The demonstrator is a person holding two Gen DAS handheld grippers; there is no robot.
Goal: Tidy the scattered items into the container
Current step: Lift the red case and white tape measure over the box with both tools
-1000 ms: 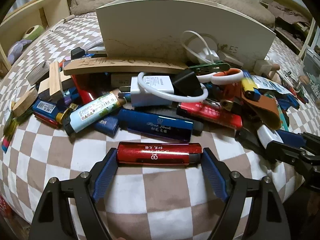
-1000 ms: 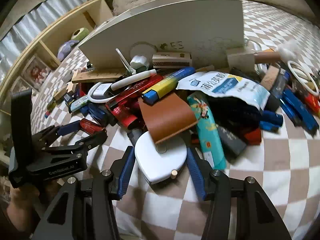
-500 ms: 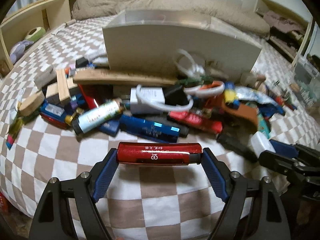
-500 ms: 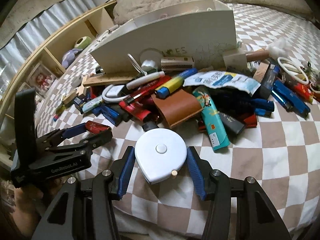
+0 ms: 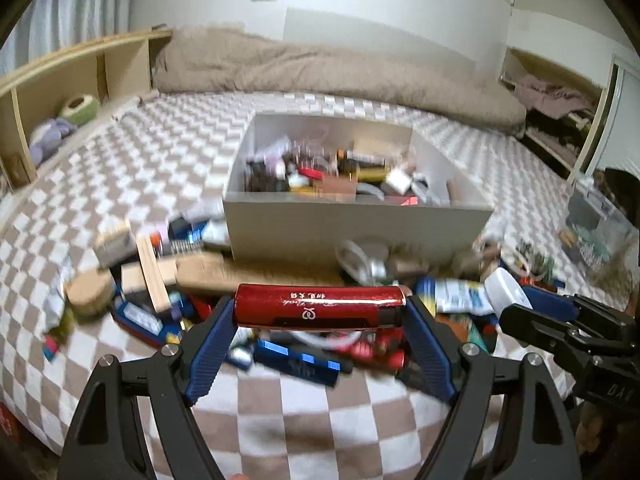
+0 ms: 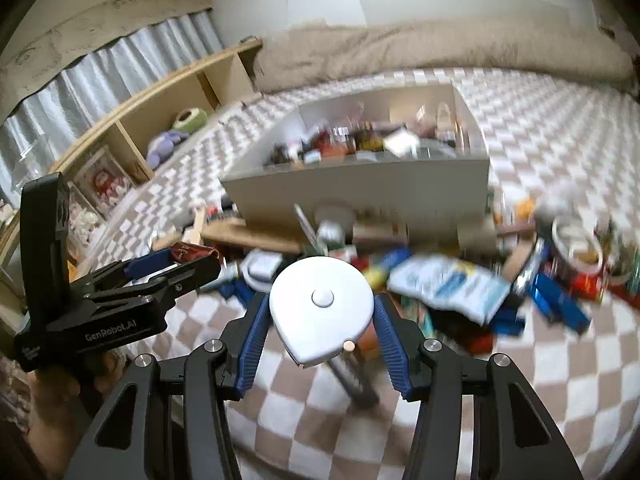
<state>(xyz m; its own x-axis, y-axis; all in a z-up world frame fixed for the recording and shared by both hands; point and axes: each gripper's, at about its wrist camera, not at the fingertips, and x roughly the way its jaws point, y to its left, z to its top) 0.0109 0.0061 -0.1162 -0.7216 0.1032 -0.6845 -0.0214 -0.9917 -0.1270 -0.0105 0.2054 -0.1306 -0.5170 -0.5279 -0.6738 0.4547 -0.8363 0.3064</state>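
My left gripper [image 5: 320,312] is shut on a red lighter [image 5: 320,306], held crosswise above the pile of scattered items [image 5: 168,280]. My right gripper [image 6: 320,312] is shut on a white teardrop-shaped tape measure [image 6: 322,312], also lifted above the pile [image 6: 460,280]. The white box [image 5: 356,224] stands behind the pile on the checkered bed, open on top and part full of small items; it also shows in the right wrist view [image 6: 360,188]. Each gripper shows in the other's view: the right one [image 5: 560,320] and the left one [image 6: 160,272].
A brown duvet [image 5: 340,72] lies along the far side of the bed. A wooden shelf unit [image 5: 60,80] with soft toys stands to the left. A clear bin [image 5: 596,224] sits at the right. Checkered cover [image 5: 320,420] shows below the grippers.
Both grippers have risen with their items, from just above the bed to well above the pile. The inside of the box has come into view.
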